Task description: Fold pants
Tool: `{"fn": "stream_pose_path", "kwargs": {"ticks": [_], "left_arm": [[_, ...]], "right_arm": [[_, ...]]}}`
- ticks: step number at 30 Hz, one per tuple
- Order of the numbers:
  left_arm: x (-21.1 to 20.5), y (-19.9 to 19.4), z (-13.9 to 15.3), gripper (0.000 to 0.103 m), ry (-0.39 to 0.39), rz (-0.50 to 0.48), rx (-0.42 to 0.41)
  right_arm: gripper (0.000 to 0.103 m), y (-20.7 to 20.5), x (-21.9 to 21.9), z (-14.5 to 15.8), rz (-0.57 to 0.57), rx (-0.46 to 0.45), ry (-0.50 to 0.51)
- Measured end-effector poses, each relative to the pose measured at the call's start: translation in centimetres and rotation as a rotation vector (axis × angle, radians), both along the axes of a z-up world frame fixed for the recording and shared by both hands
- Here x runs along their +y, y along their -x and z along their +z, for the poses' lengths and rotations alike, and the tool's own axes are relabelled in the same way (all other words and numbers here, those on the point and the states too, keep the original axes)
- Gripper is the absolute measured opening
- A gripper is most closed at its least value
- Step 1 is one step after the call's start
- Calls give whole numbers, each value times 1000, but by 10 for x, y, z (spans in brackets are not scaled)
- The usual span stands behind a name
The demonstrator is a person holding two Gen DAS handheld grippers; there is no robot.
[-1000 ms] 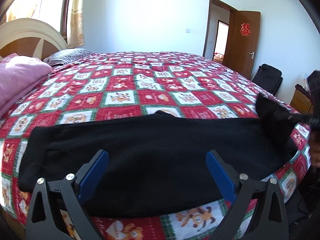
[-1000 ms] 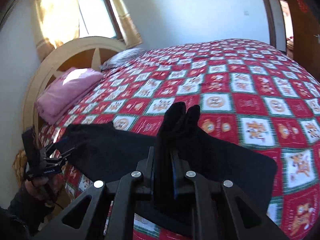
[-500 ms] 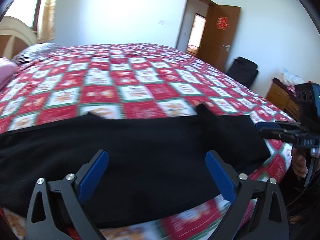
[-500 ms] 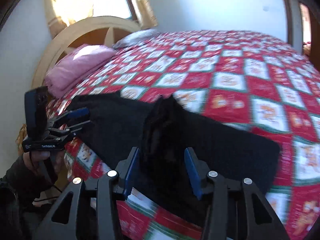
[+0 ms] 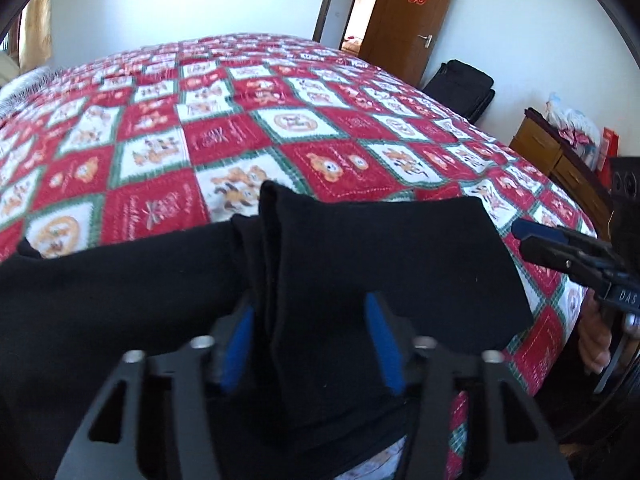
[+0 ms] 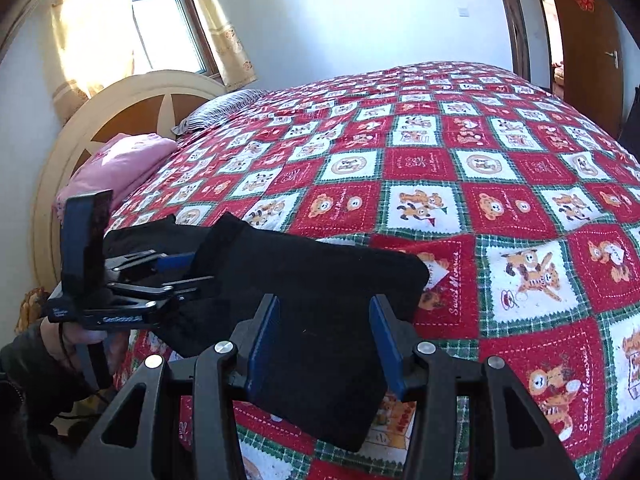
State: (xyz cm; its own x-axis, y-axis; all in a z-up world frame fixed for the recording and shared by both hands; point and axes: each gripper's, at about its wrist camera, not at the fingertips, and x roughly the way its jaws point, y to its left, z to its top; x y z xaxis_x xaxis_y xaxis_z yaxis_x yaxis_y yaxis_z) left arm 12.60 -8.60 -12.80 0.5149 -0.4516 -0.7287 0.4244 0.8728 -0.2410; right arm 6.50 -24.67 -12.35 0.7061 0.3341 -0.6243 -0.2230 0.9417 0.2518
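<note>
1 raised fold of black pants (image 5: pixel 320 264) between closing left gripper (image 5: pixel 312 344) pads.

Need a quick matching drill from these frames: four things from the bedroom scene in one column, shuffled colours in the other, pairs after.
Things:
1. pants
2. folded blanket by the headboard
3. door
4. pads on the right gripper's fingers

Colours:
A. blue
B. brown wood
C. black
D. pink

Pairs: 1-C, 2-D, 3-B, 4-A
</note>
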Motion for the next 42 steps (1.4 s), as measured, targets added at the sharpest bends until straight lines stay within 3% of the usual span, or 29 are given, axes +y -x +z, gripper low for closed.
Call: {"fn": "stream_pose_path", "kwargs": {"ticks": [2,3,8,13,22,28,30,34,36,40,42], "left_arm": [[1,3,1,20,-7,9,-4],[4,4,3,15,12,3,6],[21,15,18,15,64,18,5],[51,20,28,15,65,81,-21],[75,8,2,15,12,162,-19],[77,14,-4,23,-20,162,-68],[78,17,-3,24,-15,158,-76],[84,24,4,43,-31,175,-110],[89,25,5,51,-41,187,-122],[99,23,-3,53,-30,194,-99],[101,25,-3,53,-23,193,-98]], "right_arm": [[49,-1,-4,-2,-17,2,-6],[49,-1,-6,-2,-30,0,-8],[49,-1,-12,-1,-66,-16,-21],[50,2,-6,0,-55,-33,-12],[51,11,38,-6,121,-37,21],[51,-1,45,-37,134,85,73],[51,2,44,-38,139,71,79],[51,12,46,-26,112,36,110],[51,20,52,-19,158,14,97],[56,20,72,-40,246,106,176],[56,23,75,-45,247,89,205]]}}
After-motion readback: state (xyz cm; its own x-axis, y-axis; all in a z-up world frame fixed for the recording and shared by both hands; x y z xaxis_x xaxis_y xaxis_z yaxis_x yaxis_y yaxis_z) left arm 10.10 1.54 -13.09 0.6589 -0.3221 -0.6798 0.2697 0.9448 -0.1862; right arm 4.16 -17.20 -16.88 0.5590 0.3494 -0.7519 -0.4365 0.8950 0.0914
